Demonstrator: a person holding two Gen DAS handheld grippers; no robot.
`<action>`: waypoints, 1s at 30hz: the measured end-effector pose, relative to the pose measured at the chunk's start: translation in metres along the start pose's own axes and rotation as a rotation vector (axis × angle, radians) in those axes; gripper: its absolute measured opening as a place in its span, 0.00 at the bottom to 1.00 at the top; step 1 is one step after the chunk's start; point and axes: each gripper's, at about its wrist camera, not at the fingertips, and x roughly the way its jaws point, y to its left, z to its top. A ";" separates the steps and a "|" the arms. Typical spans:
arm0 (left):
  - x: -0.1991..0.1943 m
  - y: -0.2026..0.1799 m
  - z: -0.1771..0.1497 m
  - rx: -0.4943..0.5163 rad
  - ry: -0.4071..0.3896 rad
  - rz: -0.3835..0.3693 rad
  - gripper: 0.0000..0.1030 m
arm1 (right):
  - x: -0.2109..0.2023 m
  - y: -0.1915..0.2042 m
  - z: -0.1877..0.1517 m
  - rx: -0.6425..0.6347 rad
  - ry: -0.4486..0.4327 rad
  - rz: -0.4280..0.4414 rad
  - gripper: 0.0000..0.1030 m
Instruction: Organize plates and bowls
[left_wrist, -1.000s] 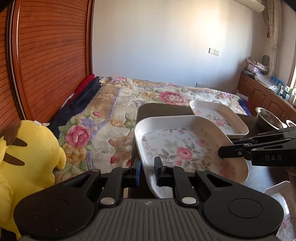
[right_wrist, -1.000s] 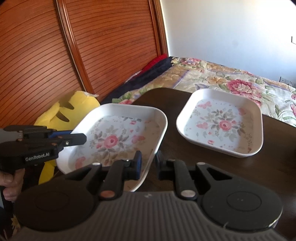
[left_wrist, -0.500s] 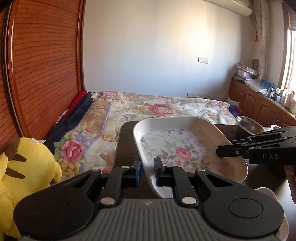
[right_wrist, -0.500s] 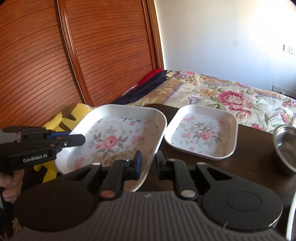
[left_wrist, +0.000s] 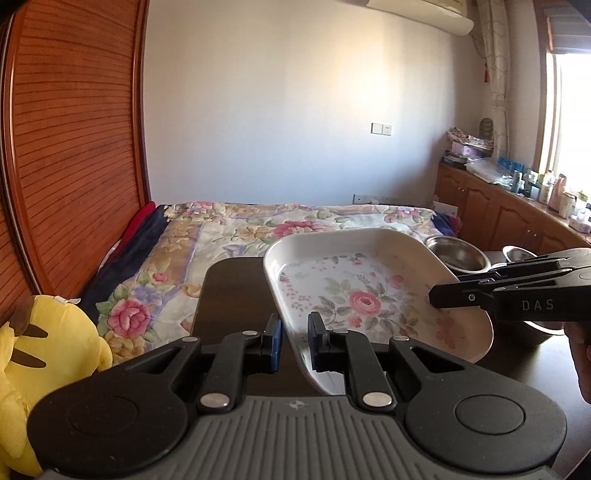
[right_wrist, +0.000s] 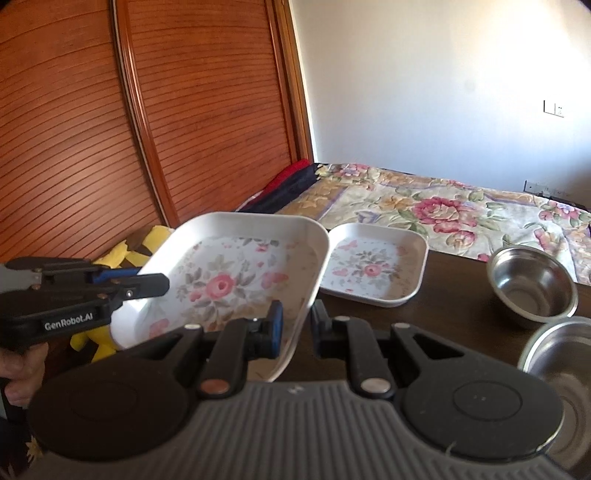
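A white square plate with a rose print (left_wrist: 364, 295) (right_wrist: 229, 280) hangs in the air above the dark table (left_wrist: 236, 291) (right_wrist: 454, 317). My left gripper (left_wrist: 294, 341) is shut on its left rim and my right gripper (right_wrist: 296, 326) is shut on its right rim. Each gripper also shows in the other's view, the right gripper (left_wrist: 436, 295) and the left gripper (right_wrist: 162, 284). A second, smaller floral plate (right_wrist: 373, 269) lies flat on the table beyond the held one. Two steel bowls (right_wrist: 532, 284) (right_wrist: 557, 354) stand to the right; the bowls (left_wrist: 456, 253) peek out behind the held plate.
A bed with a floral quilt (left_wrist: 221, 251) (right_wrist: 443, 210) lies past the table's far edge. A yellow plush toy (left_wrist: 40, 365) sits at the left by the wooden slatted wall (right_wrist: 147, 129). Wooden cabinets (left_wrist: 498, 214) with clutter line the right wall.
Both grippers have carried the held plate upward and toward the right, so the view has swung. The second plate now looks farther away and the steel bowls have come into sight.
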 end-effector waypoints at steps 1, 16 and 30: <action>-0.002 -0.003 -0.001 0.002 -0.003 -0.001 0.16 | -0.003 -0.001 -0.001 0.001 -0.004 -0.001 0.17; -0.023 -0.039 -0.027 0.023 -0.007 -0.045 0.16 | -0.040 -0.011 -0.039 0.041 -0.034 -0.037 0.17; -0.041 -0.056 -0.054 0.021 0.005 -0.061 0.16 | -0.059 -0.006 -0.069 0.074 -0.032 -0.057 0.17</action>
